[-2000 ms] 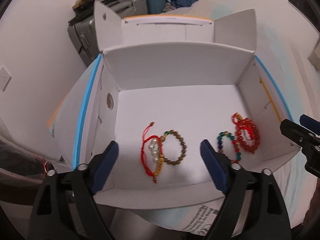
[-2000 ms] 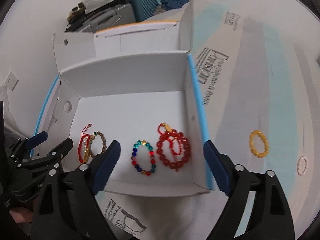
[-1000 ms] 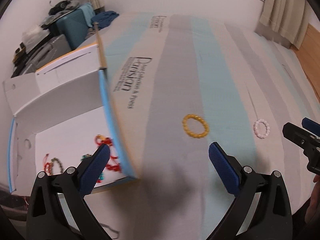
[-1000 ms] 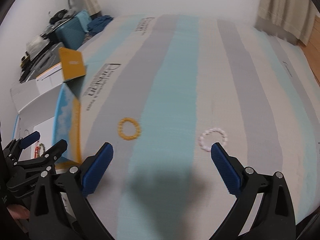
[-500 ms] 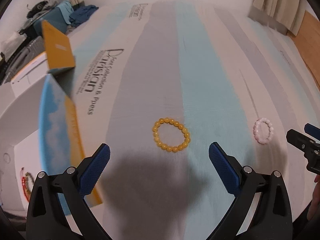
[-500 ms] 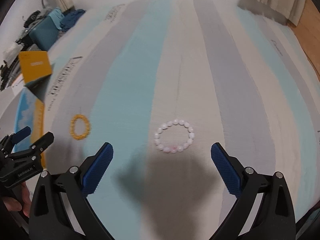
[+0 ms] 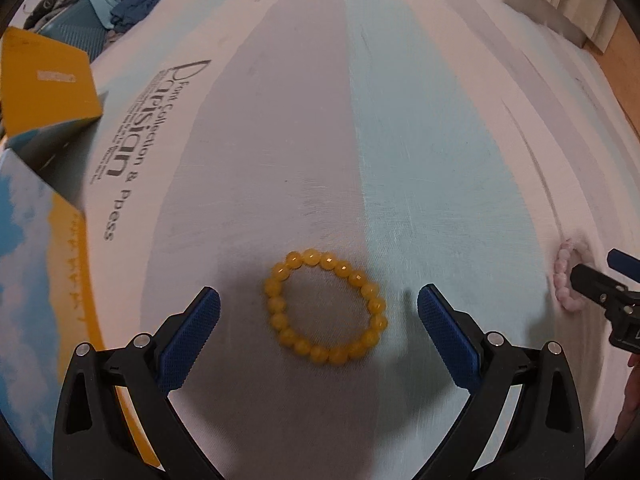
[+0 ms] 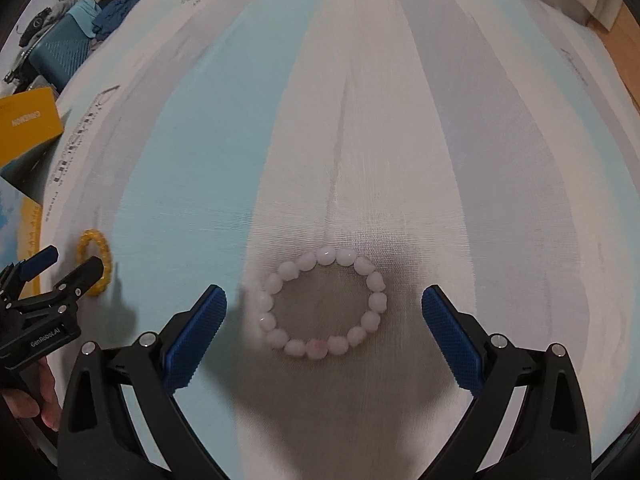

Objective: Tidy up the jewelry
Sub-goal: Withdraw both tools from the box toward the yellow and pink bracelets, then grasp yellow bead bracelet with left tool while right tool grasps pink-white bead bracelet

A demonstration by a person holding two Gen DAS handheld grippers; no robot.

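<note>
Below the wide-spread left gripper (image 7: 319, 314), a yellow faceted-bead bracelet (image 7: 325, 308) on striped fabric (image 7: 280, 140); under the likewise spread right gripper (image 8: 323, 318), a pale pink bead bracelet (image 8: 320, 304), blurred in the left view.

Both wrist views look steeply down, close, sharing yellow bracelet (image 7: 325, 311).

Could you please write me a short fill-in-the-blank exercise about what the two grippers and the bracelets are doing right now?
1. The left gripper is open around a bracelet of ____ beads.
2. The pale pink bracelet lies between the open fingers of the ____ gripper.
3. Both bracelets lie flat on a ____ bedsheet, outside the box.

Missing words: yellow; right; striped
</note>
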